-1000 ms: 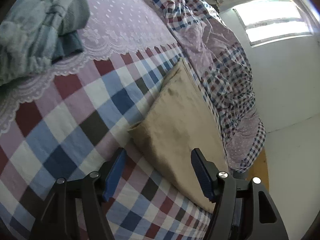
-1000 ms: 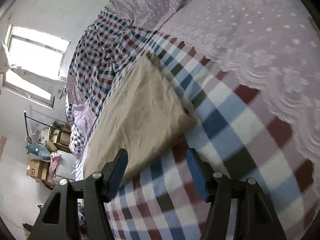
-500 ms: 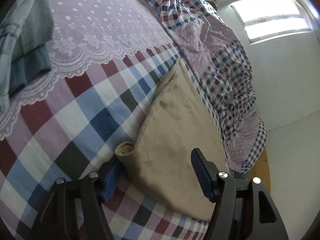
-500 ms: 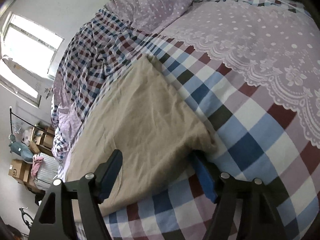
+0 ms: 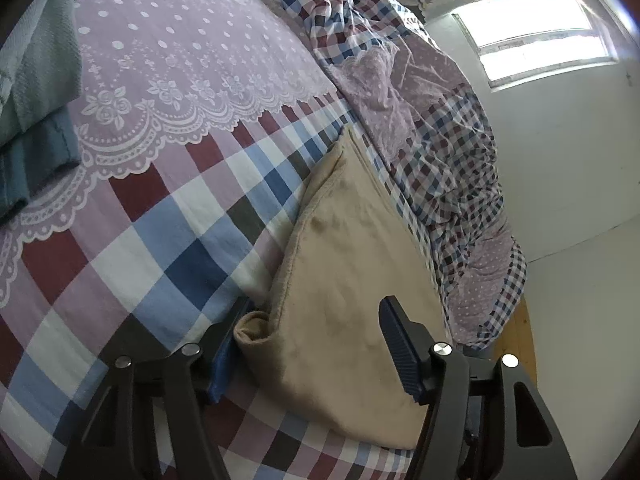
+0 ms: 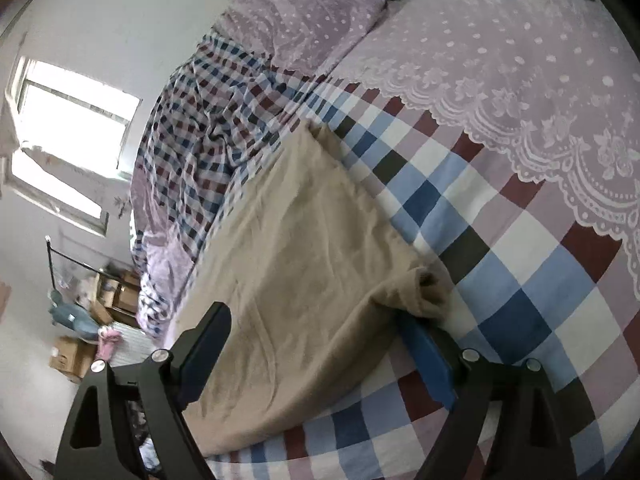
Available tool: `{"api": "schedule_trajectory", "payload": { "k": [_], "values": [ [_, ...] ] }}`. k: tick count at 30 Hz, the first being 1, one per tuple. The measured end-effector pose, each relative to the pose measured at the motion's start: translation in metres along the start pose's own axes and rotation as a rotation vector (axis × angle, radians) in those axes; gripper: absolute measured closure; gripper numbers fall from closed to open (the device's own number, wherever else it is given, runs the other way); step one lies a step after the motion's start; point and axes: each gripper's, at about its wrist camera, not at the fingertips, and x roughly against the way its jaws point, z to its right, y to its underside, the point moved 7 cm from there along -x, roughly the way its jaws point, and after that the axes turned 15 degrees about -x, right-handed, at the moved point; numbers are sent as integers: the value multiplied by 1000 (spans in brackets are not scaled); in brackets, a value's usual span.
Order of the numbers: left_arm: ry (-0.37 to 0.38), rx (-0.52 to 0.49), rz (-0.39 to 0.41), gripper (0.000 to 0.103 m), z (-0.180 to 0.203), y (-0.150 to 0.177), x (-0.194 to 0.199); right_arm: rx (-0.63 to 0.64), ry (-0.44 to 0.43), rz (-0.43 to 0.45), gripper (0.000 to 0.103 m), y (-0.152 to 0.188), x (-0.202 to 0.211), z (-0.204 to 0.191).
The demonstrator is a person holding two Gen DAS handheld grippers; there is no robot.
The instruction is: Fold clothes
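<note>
A checked bedsheet [image 5: 168,240] spreads ahead of both grippers, and on it, reaching forward from between their fingers toward a rumpled quilt [image 5: 440,128], lies a tan cloth [image 5: 344,264] in a flat doubled slab. The left gripper [image 5: 312,352] and right gripper [image 6: 320,344] each stand wide apart astride a near corner [image 6: 420,292] of it, one finger slipped under, clamping nothing. It looks soft, light and limp, likely to sag, so those thick rolled corners seem the surest hold.
</note>
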Motion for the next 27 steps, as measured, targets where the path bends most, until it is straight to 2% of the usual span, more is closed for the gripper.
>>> {"api": "schedule_trajectory", "payload": {
  "k": [4, 7, 15, 16, 18, 20, 22, 25, 27],
  "values": [
    [-14, -13, -7, 36, 1, 0, 0, 100, 158, -46, 17, 5, 1, -2],
    [-24, -23, -12, 36, 1, 0, -1, 147, 246, -17, 17, 5, 17, 0],
    [-48, -35, -6, 38, 2, 0, -3, 108, 253, -16, 16, -9, 12, 9],
    [-52, -37, -5, 40, 2, 0, -3, 109, 251, -13, 16, -10, 10, 9],
    [-72, -33, -7, 53, -2, 0, -3, 105, 243, -7, 15, -12, 6, 8],
    [-87, -21, -11, 73, -8, 0, -2, 109, 237, -4, 15, -12, 5, 8],
    [-83, -8, -11, 81, -11, 1, -2, 131, 248, -2, 18, -11, 5, 9],
    [-70, 10, -9, 85, -15, 2, -2, 129, 279, 25, 42, -13, 8, 16],
    [-62, 23, -8, 86, -17, 2, -1, 117, 293, 35, 70, -17, 8, 22]
  ]
}}
